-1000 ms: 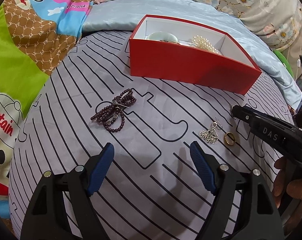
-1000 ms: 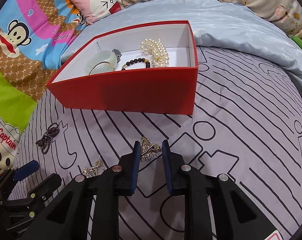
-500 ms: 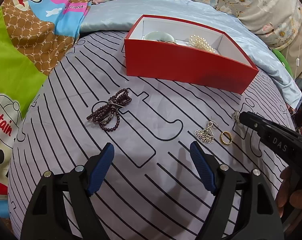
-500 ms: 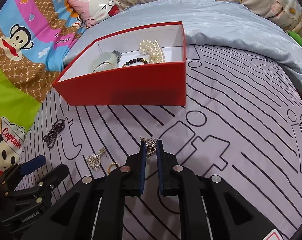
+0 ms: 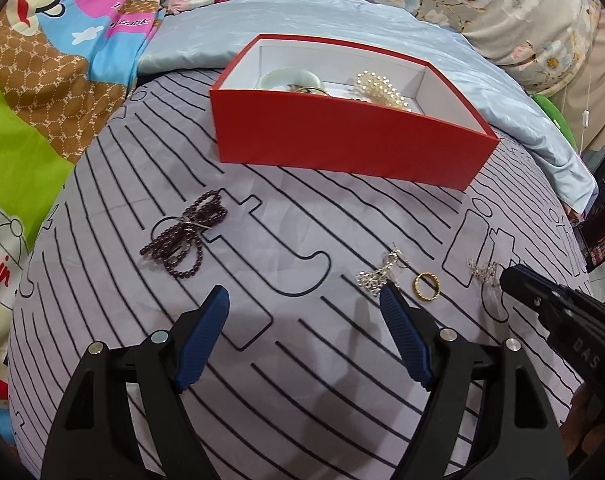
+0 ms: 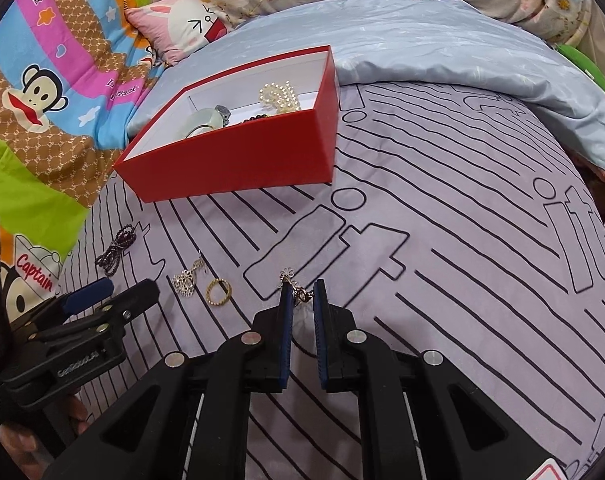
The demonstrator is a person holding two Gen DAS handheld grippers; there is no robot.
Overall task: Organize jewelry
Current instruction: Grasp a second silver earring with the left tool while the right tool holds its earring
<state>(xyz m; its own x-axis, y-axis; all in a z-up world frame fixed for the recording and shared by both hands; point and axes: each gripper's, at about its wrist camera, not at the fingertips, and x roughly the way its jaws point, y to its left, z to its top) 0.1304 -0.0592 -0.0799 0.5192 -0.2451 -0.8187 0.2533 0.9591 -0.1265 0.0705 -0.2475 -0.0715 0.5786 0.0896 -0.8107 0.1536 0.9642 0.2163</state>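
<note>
Right gripper [image 6: 302, 294] pinches a small earring [image 6: 292, 282] above the bed.
Left gripper [image 5: 304, 320] hangs wide open, empty; red box [image 6: 238, 160] sits beyond with pearls inside.

red box [image 5: 342, 148] | lilac black-lined sheet [image 5: 302, 400] | dark purple beads [image 5: 182, 236] | gold ring [image 5: 425, 286]

A home bedroom: a grey bedsheet with black line print [image 5: 302, 360] fills the centre, a crumpled pale blue quilt [image 6: 442, 52] lies at upper right, a cartoon-monkey patchwork blanket [image 6: 62, 80] at upper left, beside a pink rabbit-face pillow [image 6: 186, 24].
</note>
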